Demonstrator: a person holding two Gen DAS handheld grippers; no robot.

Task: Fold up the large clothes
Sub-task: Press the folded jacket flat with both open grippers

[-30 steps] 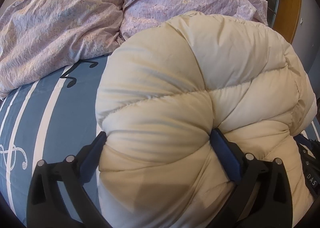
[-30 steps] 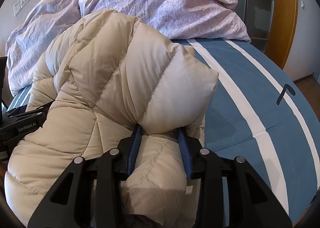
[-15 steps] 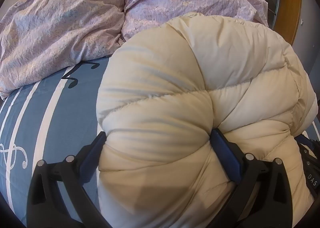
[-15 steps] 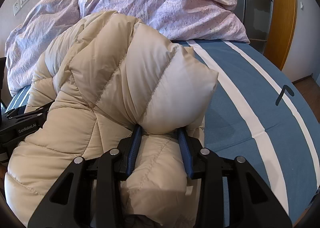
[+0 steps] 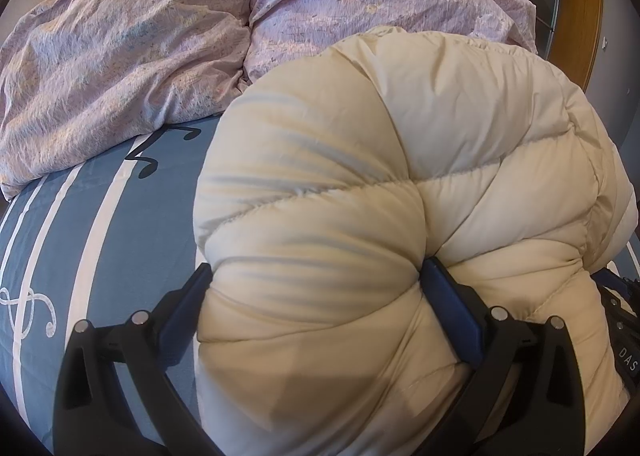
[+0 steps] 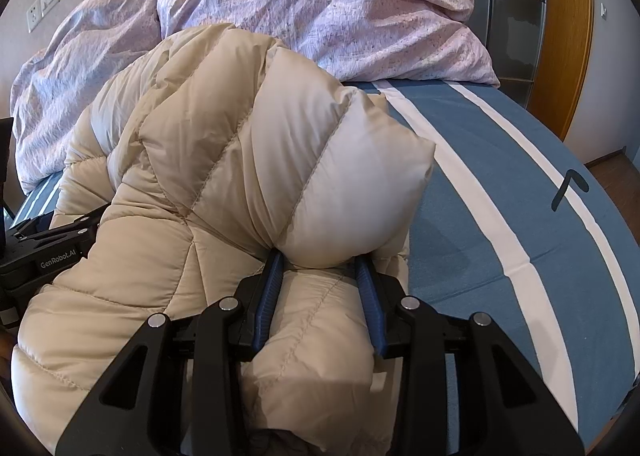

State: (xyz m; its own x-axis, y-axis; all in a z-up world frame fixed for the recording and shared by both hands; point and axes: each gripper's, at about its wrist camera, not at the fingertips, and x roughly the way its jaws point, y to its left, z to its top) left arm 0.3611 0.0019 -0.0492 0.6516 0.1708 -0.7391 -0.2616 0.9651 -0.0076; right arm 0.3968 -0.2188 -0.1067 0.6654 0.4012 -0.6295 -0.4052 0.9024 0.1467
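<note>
Nothing has shifted since a second ago: both your grippers sit where they were, clamped as before. You have one cream puffer jacket (image 5: pixel 360 184), bunched into a thick roll on the blue striped bedsheet (image 5: pixel 132 224), with two lilac pillows (image 5: pixel 120 56) heaped behind it. Your left gripper (image 5: pixel 316 288) stands spread wide, its blue pads (image 5: pixel 452 308) pressed into a fat bulge of the jacket from both sides. Your right gripper (image 6: pixel 318 280) is narrower, its pads (image 6: pixel 270 292) pinching a thinner fold of the jacket, whose end balloons out just past the fingertips.
</note>
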